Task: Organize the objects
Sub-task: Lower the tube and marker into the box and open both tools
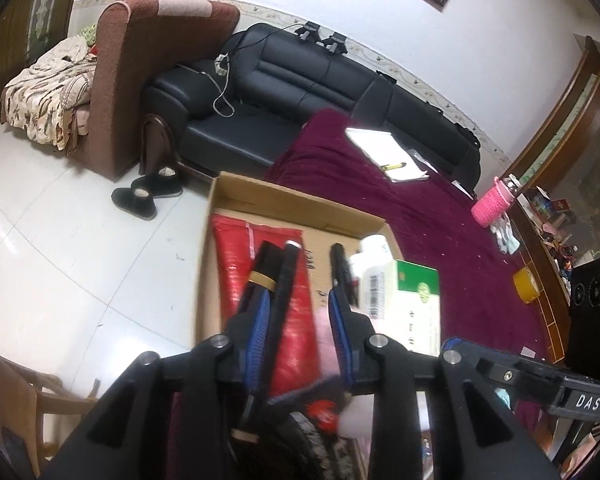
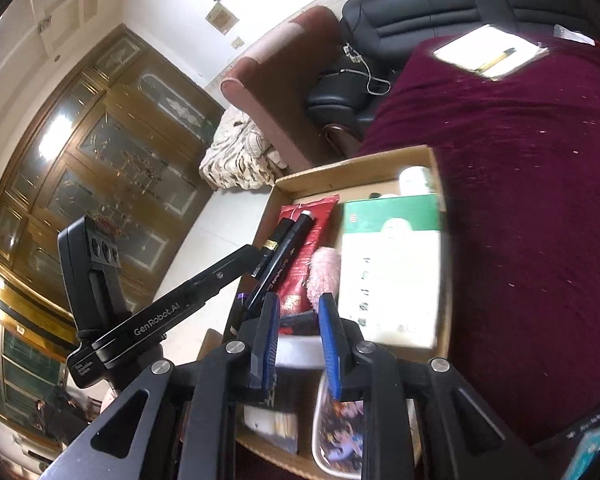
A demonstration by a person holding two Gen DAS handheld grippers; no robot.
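Cardboard box of sorted items on maroon-clothed surface; both jaws slightly parted, pinching nothing.

Left wrist view: left gripper [image 1: 300,316] over the cardboard box [image 1: 236,190]; red packet [image 1: 236,256], black marker pens [image 1: 284,276], white bottle [image 1: 374,276], green-and-white carton [image 1: 418,292] inside. "DAS" legible on the right gripper's body at lower right.
Right wrist view: right gripper [image 2: 298,328] above the same box; "GenRobot.AI" printed on the left gripper's arm.

black sofa [image 1: 300,92], white tile floor [image 1: 60,240]

"DAS" — right gripper [image 1: 540,380]; "GenRobot.AI" — left gripper [image 2: 256,256].
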